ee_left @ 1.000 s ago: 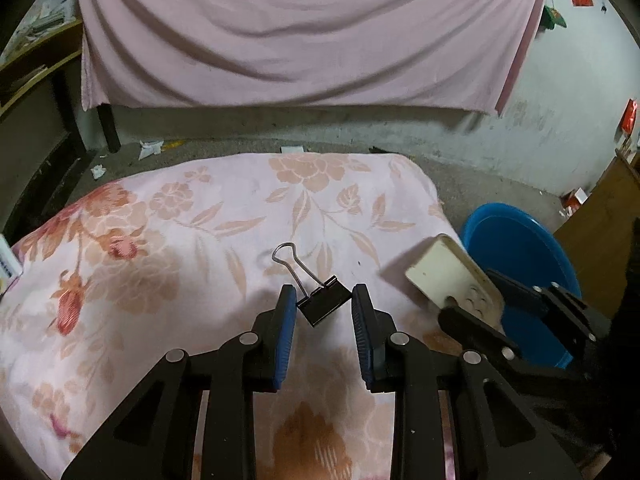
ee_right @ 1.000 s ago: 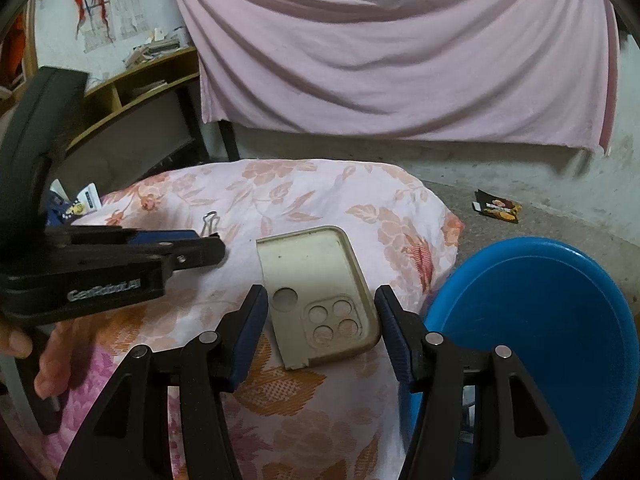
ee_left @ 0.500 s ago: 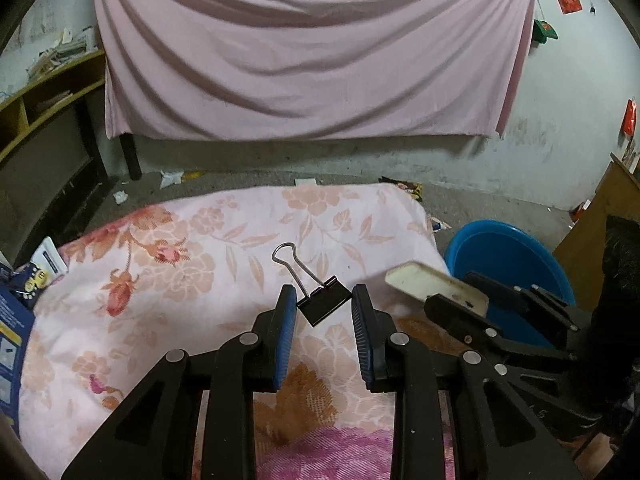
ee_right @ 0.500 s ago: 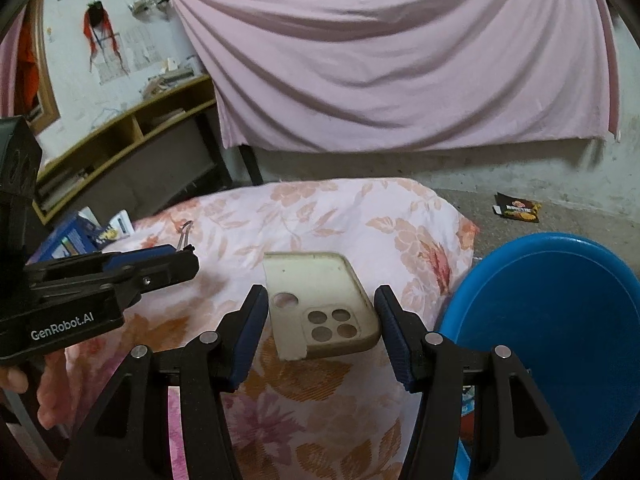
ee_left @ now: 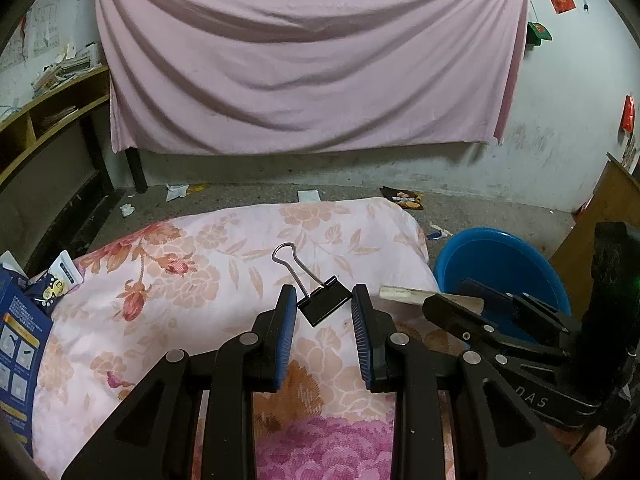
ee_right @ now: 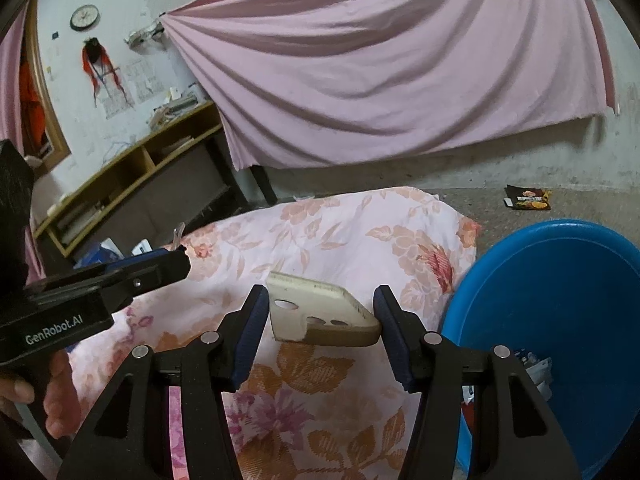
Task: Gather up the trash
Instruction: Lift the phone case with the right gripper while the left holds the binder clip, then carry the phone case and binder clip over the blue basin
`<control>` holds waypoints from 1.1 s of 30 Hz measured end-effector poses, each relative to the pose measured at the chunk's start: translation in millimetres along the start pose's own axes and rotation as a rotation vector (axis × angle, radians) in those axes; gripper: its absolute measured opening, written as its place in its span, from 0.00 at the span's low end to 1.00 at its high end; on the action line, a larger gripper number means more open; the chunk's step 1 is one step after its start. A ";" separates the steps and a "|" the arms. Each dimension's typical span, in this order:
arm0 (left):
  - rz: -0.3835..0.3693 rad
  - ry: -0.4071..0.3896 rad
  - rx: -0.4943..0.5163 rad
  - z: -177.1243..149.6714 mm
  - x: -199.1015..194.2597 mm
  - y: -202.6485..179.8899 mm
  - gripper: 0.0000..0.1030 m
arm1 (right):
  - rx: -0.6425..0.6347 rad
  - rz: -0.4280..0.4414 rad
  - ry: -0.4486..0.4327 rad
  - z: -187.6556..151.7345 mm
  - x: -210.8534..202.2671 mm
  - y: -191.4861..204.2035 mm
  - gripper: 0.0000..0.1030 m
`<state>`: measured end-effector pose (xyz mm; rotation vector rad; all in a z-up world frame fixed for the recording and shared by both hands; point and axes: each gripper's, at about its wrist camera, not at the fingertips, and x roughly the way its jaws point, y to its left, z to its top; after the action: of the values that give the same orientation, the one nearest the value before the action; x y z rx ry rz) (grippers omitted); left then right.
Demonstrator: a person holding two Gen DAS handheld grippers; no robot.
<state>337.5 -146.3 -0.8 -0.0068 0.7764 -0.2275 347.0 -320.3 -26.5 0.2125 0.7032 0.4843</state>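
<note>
Pink sheet (ee_left: pixel 304 60) hangs behind floral quilt (ee_left: pixel 192 272), littered concrete floor (ee_left: pixel 248 196).

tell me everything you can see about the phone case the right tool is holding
The phone case is cream-coloured, yellowed and worn, seemingly soft plastic or rubber. It has rounded corners, a raised rim, one larger round hole and smaller round camera holes in a cluster. It is empty and lies nearly flat, seen edge-on, lifted above the flowered cloth. The right tool clamps it by its two long sides. The blue tub stands just to its right. In the left wrist view only its thin edge shows.
</note>
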 end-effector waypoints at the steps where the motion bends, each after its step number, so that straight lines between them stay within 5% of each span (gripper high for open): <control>1: 0.000 0.004 -0.002 -1.7 -0.1 1.6 0.23 | -0.001 0.002 0.002 -0.3 -0.2 0.1 0.51; 12: 0.020 0.062 -0.029 -21.6 6.5 31.8 0.23 | -0.076 0.005 0.121 -12.4 19.6 13.5 0.52; 25: 0.024 0.070 -0.079 -27.9 3.5 55.3 0.23 | -0.329 -0.155 0.182 -23.2 43.3 40.7 0.62; 33: 0.024 0.040 -0.063 -22.6 -9.4 44.9 0.23 | -0.286 -0.154 0.152 -20.8 37.7 32.5 0.47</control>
<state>324.4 -98.8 -14.5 -0.0521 0.8227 -0.1808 346.5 -272.9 -52.2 -0.1472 0.7826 0.4509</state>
